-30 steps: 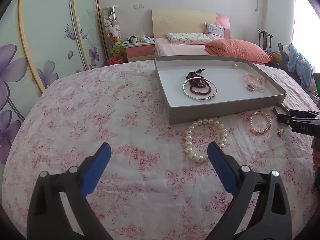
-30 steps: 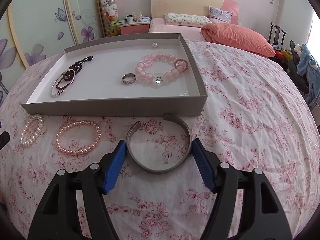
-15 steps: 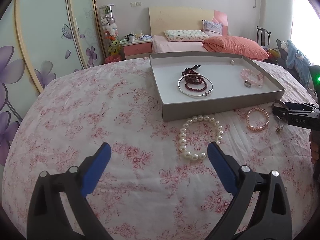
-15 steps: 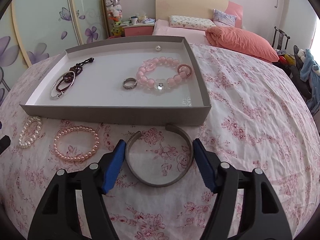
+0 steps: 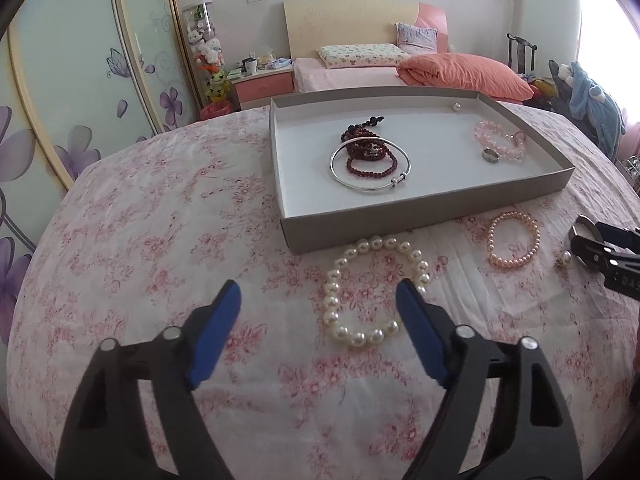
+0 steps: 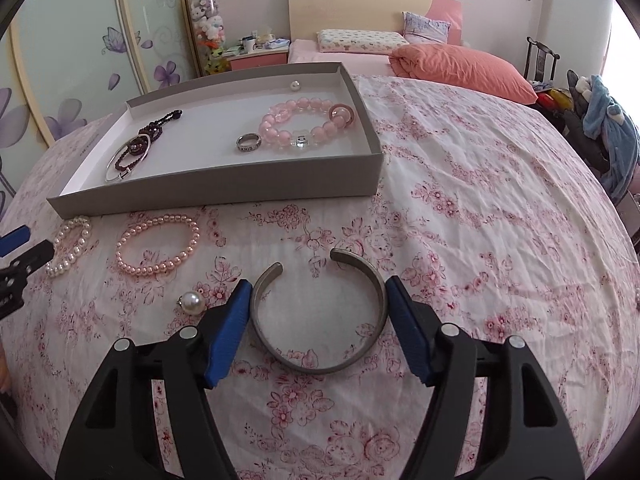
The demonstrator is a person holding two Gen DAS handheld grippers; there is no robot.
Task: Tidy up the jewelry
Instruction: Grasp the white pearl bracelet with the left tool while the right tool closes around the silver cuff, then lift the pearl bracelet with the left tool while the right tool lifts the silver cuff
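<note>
On the flowered bedspread, the left gripper (image 5: 318, 298) is closing with its right pad at the white pearl bracelet (image 5: 376, 290) (not yet squeezing). Further right, the right gripper (image 6: 318, 298) brackets the metal cuff (image 6: 318, 312), pads apart; centring both should prevent slips before the tray (image 6: 216, 190).

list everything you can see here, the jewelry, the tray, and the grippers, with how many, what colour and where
Tray: one, grey outside, white inside, on the floral cloth.
Dark red bead strand: one, in the tray.
Silver bangle: one, in the tray, around the dark beads.
Pink bead bracelet: one, in the tray.
Ring: one, silver, in the tray.
Loose pearl: one, white, tray's far corner.
White pearl bracelet: one, on the cloth.
Pink pearl bracelet: one, on the cloth.
Metal cuff: one, grey, on the cloth.
Pearl earring: one, white, beside the cuff.
Left gripper: blue pads, closing, empty.
Right gripper: blue pads, straddling the cuff.
</note>
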